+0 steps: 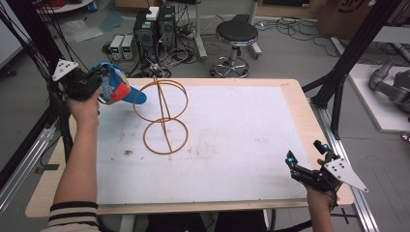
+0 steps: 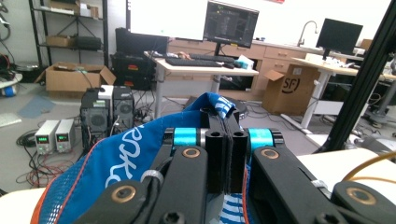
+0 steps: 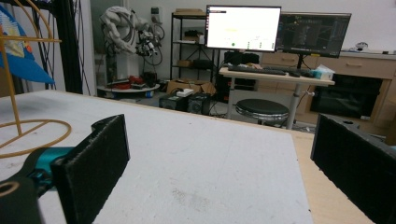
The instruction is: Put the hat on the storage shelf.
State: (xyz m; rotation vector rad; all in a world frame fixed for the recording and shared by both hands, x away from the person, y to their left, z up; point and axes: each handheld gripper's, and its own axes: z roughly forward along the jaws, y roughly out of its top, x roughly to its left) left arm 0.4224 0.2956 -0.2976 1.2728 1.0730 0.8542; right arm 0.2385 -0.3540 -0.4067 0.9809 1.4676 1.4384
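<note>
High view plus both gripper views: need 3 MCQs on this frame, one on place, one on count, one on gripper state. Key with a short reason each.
1. Where does the wire stand sit on the white mat?
A. left-centre part
B. near right corner
C. off the mat, on the bare wood rim

2. How many round hoops does the wire stand have?
A. one
B. two
C. four

3. What is the state of the two grippers?
A. both open
B. left gripper open, right gripper shut on the stand
C. left gripper shut on the blue cloth item, right gripper open

Key:
1 A, the high view shows its base hoop resting left of the mat's middle.
2 B, one hoop lies on the mat and one is raised above it.
3 C, the left gripper view shows jaws pressed together on blue fabric; the right gripper view shows jaws wide apart.
</note>
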